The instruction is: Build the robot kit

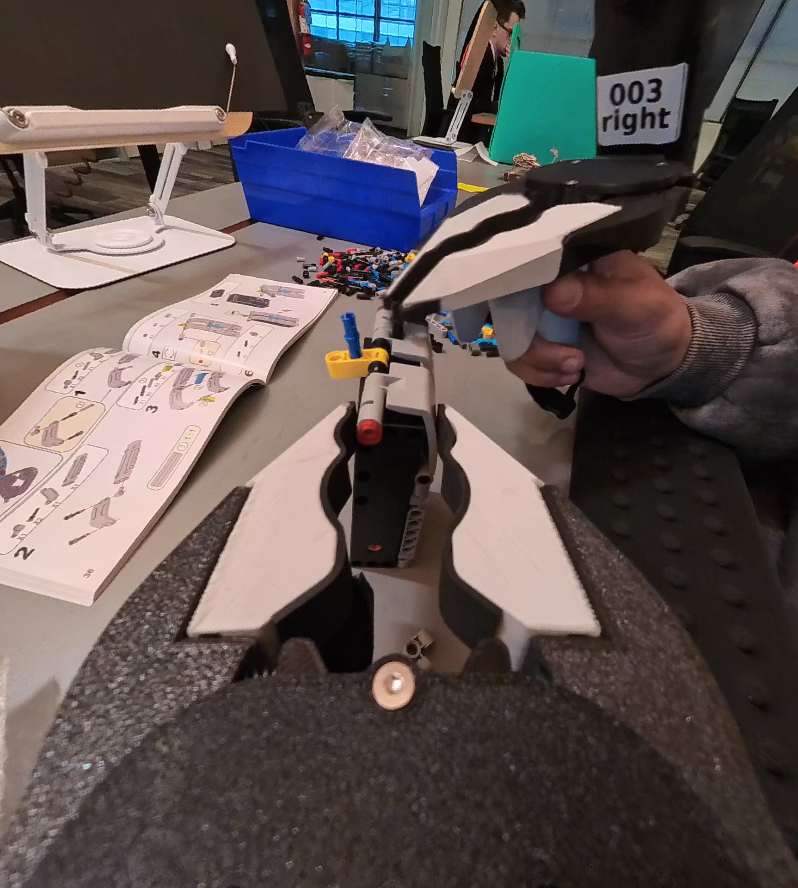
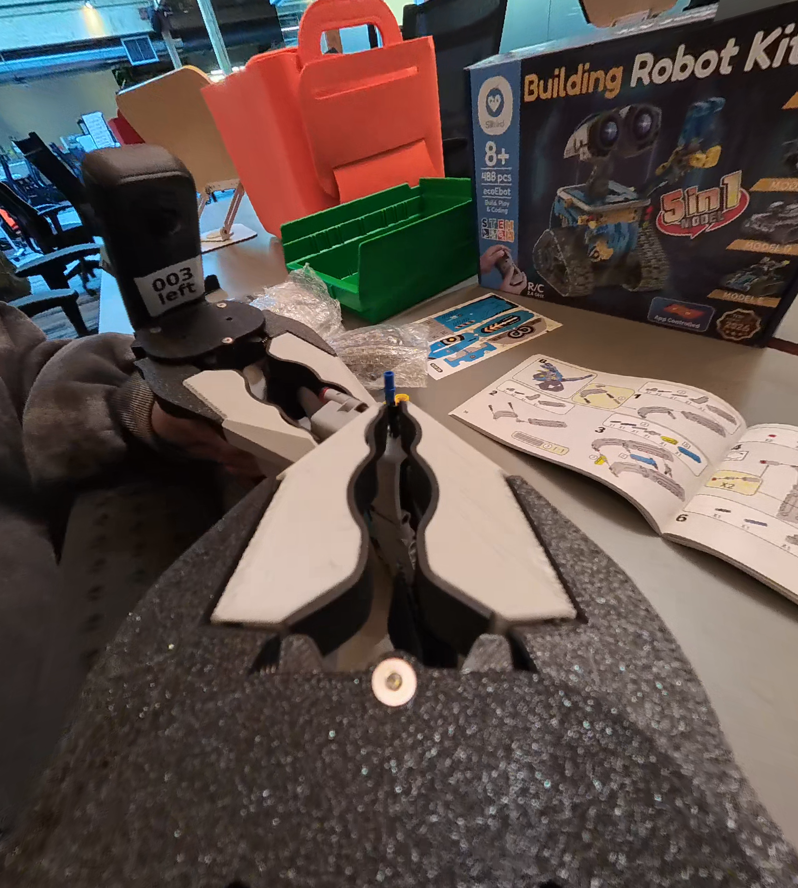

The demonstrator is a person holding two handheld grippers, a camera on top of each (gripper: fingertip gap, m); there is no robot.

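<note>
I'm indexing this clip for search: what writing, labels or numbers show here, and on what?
I won't copy the wording; these bear it:
White label on the camera mount of the right gripper.
White label on the camera mount of the left gripper.
Dark kit box, large lettering on its front.
Open instruction booklet, step numbers.
Sticker sheet, too small to read.

Both wrist views look forward, close over own white fingers; facing each other, sharing grey-black brick assembly (image 1: pixel 394 461) and open instruction booklet (image 2: pixel 666 461).

Open office or lab workspace: rows of black office chairs (image 2: pixel 46 240) left beyond the jaws, grey tables (image 1: pixel 75 307), parts bins (image 1: pixel 339 192) ahead.
</note>
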